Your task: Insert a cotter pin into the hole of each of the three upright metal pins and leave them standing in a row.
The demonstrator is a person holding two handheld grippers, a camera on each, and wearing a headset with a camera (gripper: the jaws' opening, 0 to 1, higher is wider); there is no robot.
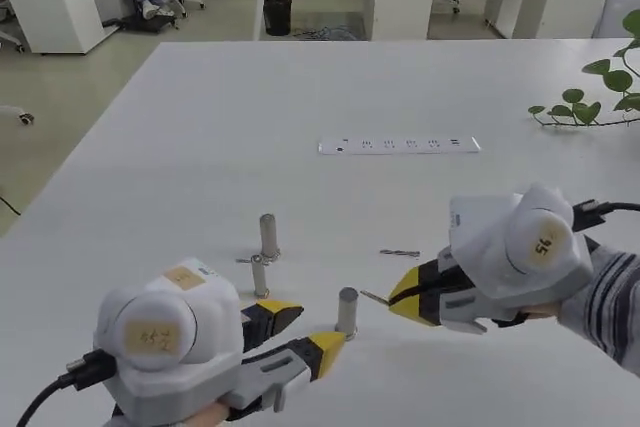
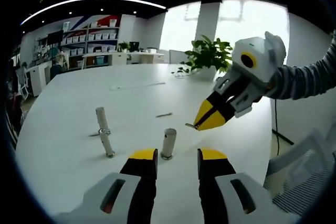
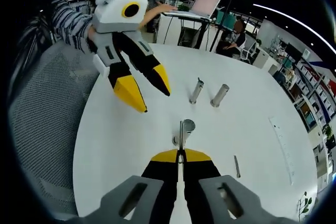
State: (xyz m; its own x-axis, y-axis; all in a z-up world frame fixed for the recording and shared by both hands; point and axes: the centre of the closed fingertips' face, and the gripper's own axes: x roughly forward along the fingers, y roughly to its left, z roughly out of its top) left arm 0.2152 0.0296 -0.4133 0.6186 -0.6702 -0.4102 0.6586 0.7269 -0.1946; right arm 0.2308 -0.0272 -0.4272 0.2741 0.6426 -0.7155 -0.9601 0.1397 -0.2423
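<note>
Head view: on the smooth white table [image 1: 200, 147] three short steel pins stand upright, the far pin [image 1: 268, 237], the middle pin [image 1: 260, 275] and the nearest pin [image 1: 347, 312]. The nearest one is just beside the left gripper [image 1: 315, 329], and bare tabletop lies all around.

Left gripper view: its yellow-tipped jaws gape wide, the nearest pin just ahead.

Right gripper view: the right gripper [image 3: 180, 155] pinches a thin wire cotter pin [image 3: 180, 135] near that pin's round top.

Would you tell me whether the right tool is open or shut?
Shut: the right tool pinches a cotter pin between closed jaws.

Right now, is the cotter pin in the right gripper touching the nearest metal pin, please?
Apart: left gripper view shows bare table between cotter pin and metal pin.
</note>
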